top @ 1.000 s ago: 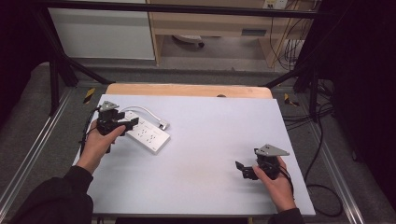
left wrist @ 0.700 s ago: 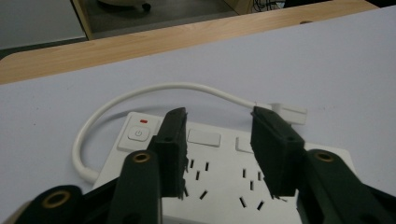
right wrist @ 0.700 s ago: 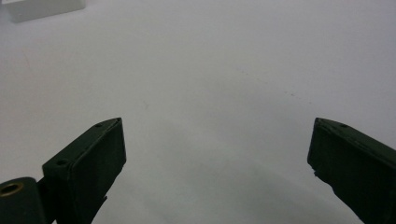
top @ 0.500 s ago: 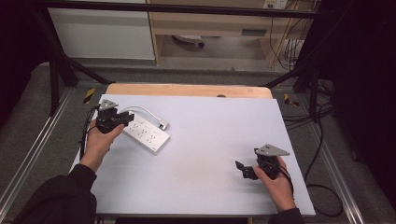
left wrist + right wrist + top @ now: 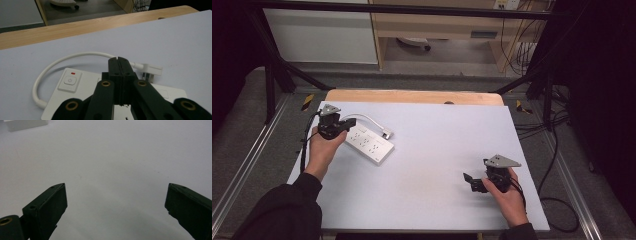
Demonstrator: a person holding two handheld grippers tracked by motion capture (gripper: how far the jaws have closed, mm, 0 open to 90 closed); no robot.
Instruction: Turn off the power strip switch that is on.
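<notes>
A white power strip (image 5: 370, 143) lies at the table's far left, its short white cable (image 5: 367, 119) curling round to a plug (image 5: 387, 133) beside it. My left gripper (image 5: 351, 121) is shut with nothing between its jaws and hovers over the strip's left end. In the left gripper view the closed jaws (image 5: 118, 60) sit above the power strip (image 5: 86, 83), past its power button (image 5: 70, 80), with the cable (image 5: 82, 53) and plug (image 5: 153, 70) beyond. My right gripper (image 5: 471, 181) rests open at the near right, and its jaws (image 5: 116, 202) stand wide apart over bare mat.
A pale mat (image 5: 437, 145) covers the table, and a wooden strip (image 5: 412, 96) shows along its far edge. A corner of the power strip (image 5: 25, 124) sits far off in the right gripper view. Black cables (image 5: 557, 200) trail on the floor to the right.
My left gripper has drawn back slightly toward the far left over the strip. The strip and the right gripper have stayed put.
</notes>
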